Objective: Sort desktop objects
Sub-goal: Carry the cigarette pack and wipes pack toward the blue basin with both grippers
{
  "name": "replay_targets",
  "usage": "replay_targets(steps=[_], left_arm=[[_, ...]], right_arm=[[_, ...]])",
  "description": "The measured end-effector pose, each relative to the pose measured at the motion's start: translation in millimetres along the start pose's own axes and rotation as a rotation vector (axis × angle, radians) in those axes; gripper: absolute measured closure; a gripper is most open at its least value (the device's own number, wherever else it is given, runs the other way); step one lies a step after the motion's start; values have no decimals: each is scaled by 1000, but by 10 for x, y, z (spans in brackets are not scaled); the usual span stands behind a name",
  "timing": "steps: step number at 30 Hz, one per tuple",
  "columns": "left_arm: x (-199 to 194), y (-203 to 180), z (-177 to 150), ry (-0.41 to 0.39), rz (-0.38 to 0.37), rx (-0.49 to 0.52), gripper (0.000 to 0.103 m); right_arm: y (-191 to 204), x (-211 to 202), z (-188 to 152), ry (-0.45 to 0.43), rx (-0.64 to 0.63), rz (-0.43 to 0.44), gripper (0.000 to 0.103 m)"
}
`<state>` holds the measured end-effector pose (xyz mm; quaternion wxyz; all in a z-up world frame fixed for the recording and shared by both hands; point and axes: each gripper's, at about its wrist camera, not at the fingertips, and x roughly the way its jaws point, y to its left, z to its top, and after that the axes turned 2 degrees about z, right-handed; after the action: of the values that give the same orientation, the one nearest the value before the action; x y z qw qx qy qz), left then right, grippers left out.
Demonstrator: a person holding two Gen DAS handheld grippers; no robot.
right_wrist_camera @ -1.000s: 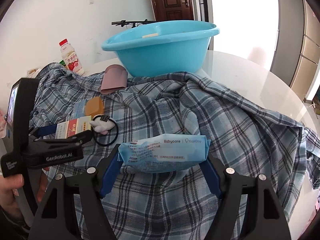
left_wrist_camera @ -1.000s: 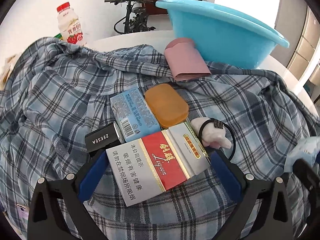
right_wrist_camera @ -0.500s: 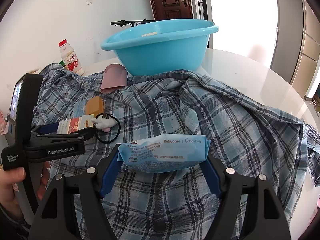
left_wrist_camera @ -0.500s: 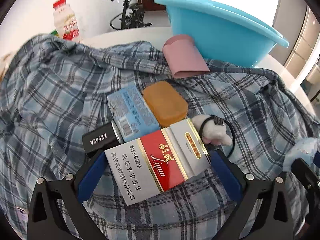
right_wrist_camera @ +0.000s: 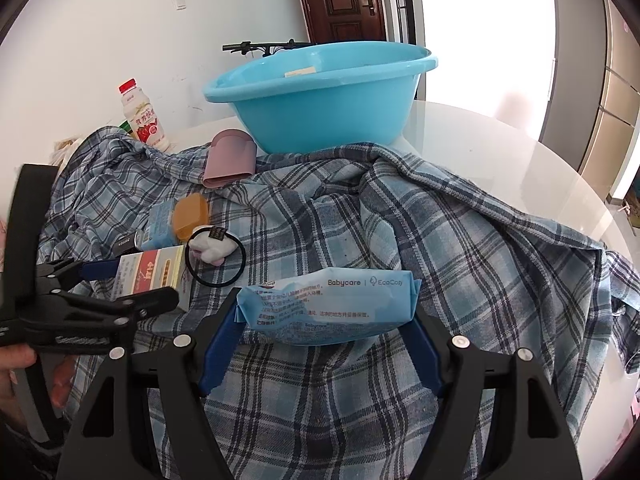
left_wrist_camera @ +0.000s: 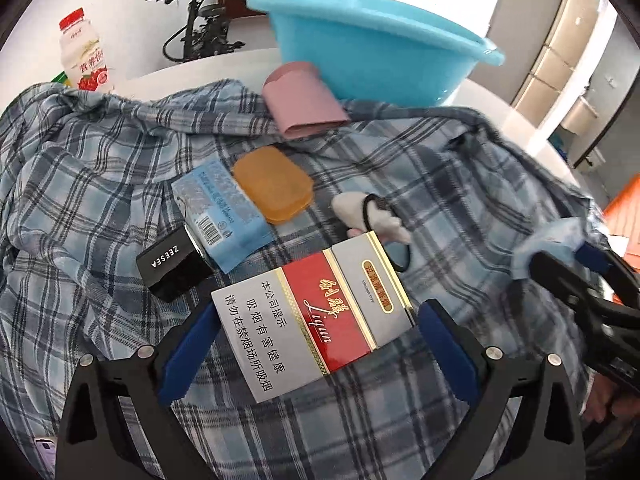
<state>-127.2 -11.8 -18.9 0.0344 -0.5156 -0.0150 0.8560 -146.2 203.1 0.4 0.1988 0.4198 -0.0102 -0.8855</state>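
A home, by the look of it: a dark wooden front door (right_wrist_camera: 344, 0) at the far end, a bicycle (left_wrist_camera: 196, 20) parked by the wall, and a round white surface (right_wrist_camera: 500, 152) carrying a plaid shirt (right_wrist_camera: 400, 220) and a blue washbasin (right_wrist_camera: 320, 100).

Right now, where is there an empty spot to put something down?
Free: the shirt right of the hair tie, and the white table right of the basin. Crowded: left side, where the cigarette box, black box, blue pack, soap and pink cup cluster together.
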Motion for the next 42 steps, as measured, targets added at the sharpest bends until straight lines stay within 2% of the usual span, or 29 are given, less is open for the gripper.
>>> replay_targets(steps=[6,13,16,21,25,30,37,42], left_arm=[[-133,-6,18,-33,19,15,3],[73,-112,83,14,35,60,3],[89,-191,101,12,49,90,3],[62,-272,108,-13,39,105,3],[14,-319,147,-18,-10,111,3],[-98,-368,251,-50,23,160,3],[-217,-397,409,-87,5,165,3],[-258,-427,512,-95,-16,161,3]], right_arm=[[-19,-37,14,-8,1,-7,30],[5,-77,70,24,-84,-5,30],[-27,-99,90,37,-120,-21,30],[-88,-124,146,50,-129,2,30],[-112,-154,181,23,-105,3,30],[-105,-219,287,-1,-116,11,30],[-126,-409,543,-65,-142,-1,30],[-150,-445,668,-78,-140,1,30]])
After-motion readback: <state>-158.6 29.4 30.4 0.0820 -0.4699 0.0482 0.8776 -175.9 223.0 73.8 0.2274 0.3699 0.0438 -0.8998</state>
